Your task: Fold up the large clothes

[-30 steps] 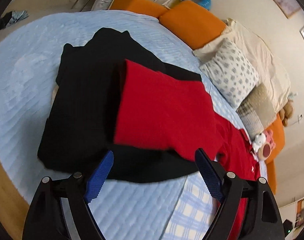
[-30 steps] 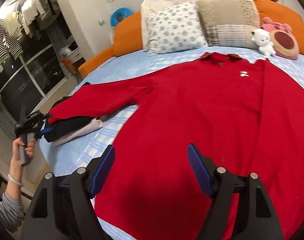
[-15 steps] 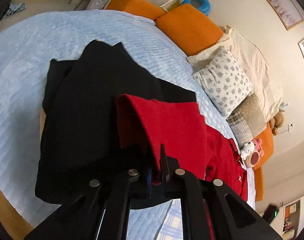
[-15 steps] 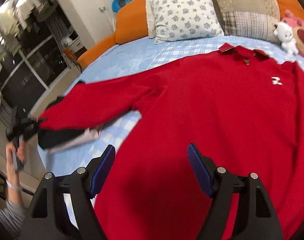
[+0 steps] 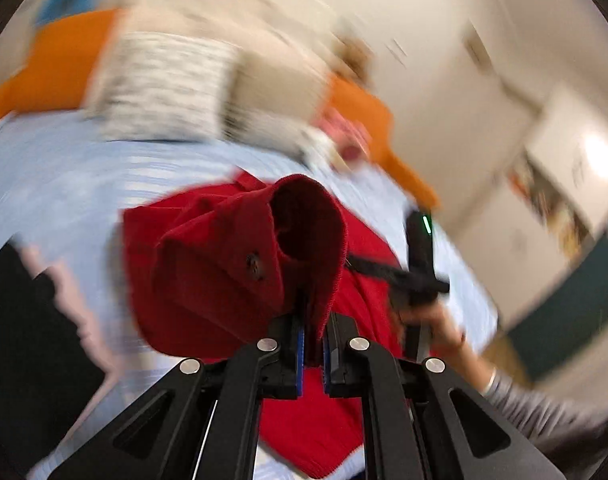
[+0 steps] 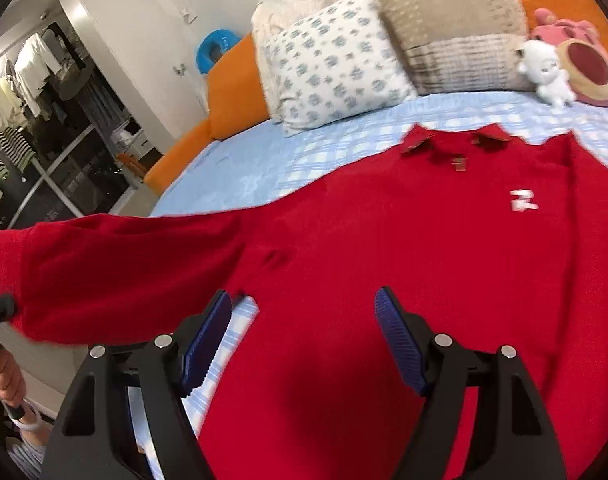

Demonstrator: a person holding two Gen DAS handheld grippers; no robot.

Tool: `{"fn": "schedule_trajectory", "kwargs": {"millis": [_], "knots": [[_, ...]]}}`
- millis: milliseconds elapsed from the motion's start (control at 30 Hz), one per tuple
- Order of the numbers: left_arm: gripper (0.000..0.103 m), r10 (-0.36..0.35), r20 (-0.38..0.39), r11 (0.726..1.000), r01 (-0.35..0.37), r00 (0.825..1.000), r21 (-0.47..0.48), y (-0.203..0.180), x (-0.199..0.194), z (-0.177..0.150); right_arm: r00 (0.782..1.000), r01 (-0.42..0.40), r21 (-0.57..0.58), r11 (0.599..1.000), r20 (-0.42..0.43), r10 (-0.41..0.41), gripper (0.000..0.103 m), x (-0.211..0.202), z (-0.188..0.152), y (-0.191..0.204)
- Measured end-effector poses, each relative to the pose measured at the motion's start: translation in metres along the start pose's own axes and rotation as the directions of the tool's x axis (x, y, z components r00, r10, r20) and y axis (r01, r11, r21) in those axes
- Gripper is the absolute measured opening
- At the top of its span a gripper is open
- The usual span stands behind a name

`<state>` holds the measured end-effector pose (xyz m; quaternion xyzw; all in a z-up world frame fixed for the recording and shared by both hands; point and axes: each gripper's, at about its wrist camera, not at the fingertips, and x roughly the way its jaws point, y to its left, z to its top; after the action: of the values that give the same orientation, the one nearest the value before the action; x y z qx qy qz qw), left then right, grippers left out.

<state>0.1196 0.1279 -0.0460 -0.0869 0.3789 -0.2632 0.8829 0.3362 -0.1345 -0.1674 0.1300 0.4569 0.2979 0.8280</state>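
Observation:
A large red collared sweater (image 6: 444,248) lies front up on the blue bed (image 6: 232,172), collar toward the pillows. Its left sleeve (image 6: 116,268) is stretched out and lifted off the bed. My left gripper (image 5: 313,344) is shut on that sleeve's cuff (image 5: 304,232), which stands open above the blue pads; the left wrist view is motion-blurred. My right gripper (image 6: 304,336) is open and empty, hovering over the sweater's lower body near the armpit. It also shows in the left wrist view (image 5: 420,264), held in a hand.
Folded black clothes (image 5: 20,320) lie at the bed's left edge. Patterned pillows (image 6: 336,60), a beige pillow (image 6: 460,28) and plush toys (image 6: 572,68) line the orange headboard (image 6: 228,88). A dark window with hanging clothes (image 6: 20,120) is at left.
My left gripper closed on the red sleeve cuff, lifted it off the black clothes and swung toward the sweater's body. My right gripper stayed open and moved closer over the sweater.

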Motion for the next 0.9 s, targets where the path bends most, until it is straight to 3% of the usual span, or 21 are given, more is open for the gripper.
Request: {"fn": "schedule_trajectory", "kwargs": {"millis": [100, 233, 400, 500, 567, 633, 667, 700, 800, 900], "knots": [[0.011, -0.042, -0.108, 0.994, 0.052, 0.993, 0.091, -0.041, 0.05, -0.003, 0.999, 0.036, 0.016, 0.999, 0.001, -0.036, 0.074, -0.029, -0.014, -0.024], [0.011, -0.06, -0.251, 0.977, 0.109, 0.966, 0.184, -0.085, 0.115, -0.033, 0.999, 0.045, 0.039, 0.998, 0.002, -0.046, 0.074, -0.065, -0.035, -0.05], [0.012, 0.022, -0.443, 0.947, 0.124, 0.896, 0.298, -0.122, 0.19, -0.095, 0.999, 0.053, 0.021, 0.998, -0.009, -0.053, 0.074, -0.102, -0.068, -0.067], [0.012, 0.075, -0.515, 0.93, 0.127, 0.854, 0.345, -0.125, 0.217, -0.126, 0.999, 0.026, 0.025, 0.999, -0.044, -0.025, 0.074, -0.109, -0.087, -0.073], [0.014, 0.111, -0.535, 0.915, 0.124, 0.838, 0.384, -0.125, 0.226, -0.137, 0.997, -0.002, 0.028, 1.0, -0.076, 0.004, 0.074, -0.109, -0.098, -0.073], [0.027, 0.116, -0.572, 0.906, 0.149, 0.812, 0.395, -0.125, 0.234, -0.144, 0.991, -0.04, 0.031, 0.999, -0.13, 0.044, 0.074, -0.103, -0.111, -0.071], [0.045, 0.106, -0.593, 0.905, 0.17, 0.798, 0.391, -0.127, 0.232, -0.151, 0.987, -0.051, 0.036, 0.998, -0.148, 0.056, 0.075, -0.101, -0.115, -0.071], [0.055, 0.096, -0.604, 0.901, 0.188, 0.791, 0.39, -0.129, 0.232, -0.154, 0.981, -0.071, 0.049, 0.996, -0.178, 0.078, 0.076, -0.097, -0.121, -0.07], [0.065, 0.097, -0.594, 0.881, 0.209, 0.798, 0.425, -0.134, 0.219, -0.155, 0.964, -0.086, 0.074, 0.994, -0.246, 0.102, 0.077, -0.089, -0.136, -0.064], [0.073, 0.051, -0.561, 0.905, 0.2, 0.826, 0.377, -0.12, 0.2, -0.127, 0.954, -0.092, 0.017, 0.996, -0.284, 0.094, 0.077, -0.089, -0.148, -0.049]]}}
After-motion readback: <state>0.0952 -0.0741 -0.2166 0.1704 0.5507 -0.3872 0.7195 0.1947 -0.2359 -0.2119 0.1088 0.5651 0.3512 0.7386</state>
